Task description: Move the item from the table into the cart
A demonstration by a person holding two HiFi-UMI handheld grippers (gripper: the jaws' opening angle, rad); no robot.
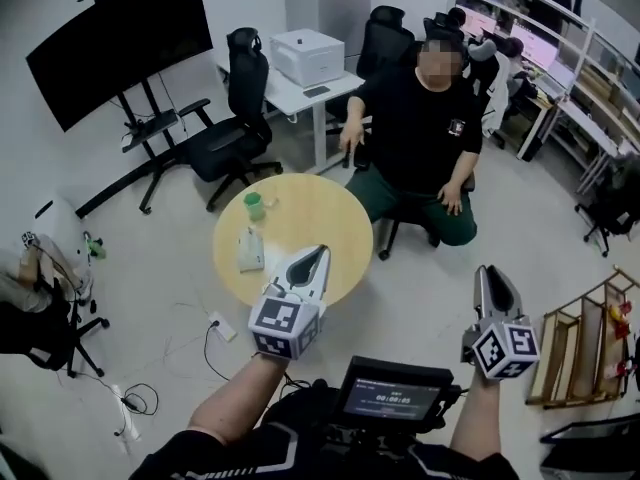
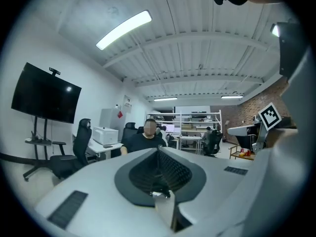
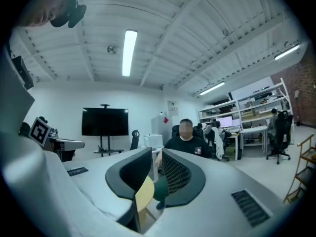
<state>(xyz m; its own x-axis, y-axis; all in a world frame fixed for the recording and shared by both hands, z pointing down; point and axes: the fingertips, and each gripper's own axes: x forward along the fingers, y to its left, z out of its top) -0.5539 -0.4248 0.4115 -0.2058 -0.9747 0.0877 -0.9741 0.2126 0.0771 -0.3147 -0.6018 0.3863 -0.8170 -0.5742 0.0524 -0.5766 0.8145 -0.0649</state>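
On the round wooden table [image 1: 315,218] stand a green cup [image 1: 254,205] and a flat white packet [image 1: 250,249]. My left gripper [image 1: 323,251] hovers over the table's near edge, just right of the packet; its pads [image 2: 170,169] meet with nothing between them. Held off the table to the right, my right gripper [image 1: 491,271] has its jaws a narrow slit apart, empty; the table top [image 3: 143,194] shows through the slit. The wooden cart [image 1: 585,343] stands on the floor at the far right, beside the right gripper.
A person in black [image 1: 415,118] sits just behind the table, facing me. Office chairs [image 1: 235,128], a TV on a stand [image 1: 115,38] and a desk with a printer [image 1: 305,56] ring the back. Cables and a power strip [image 1: 215,328] lie on the floor left of the table.
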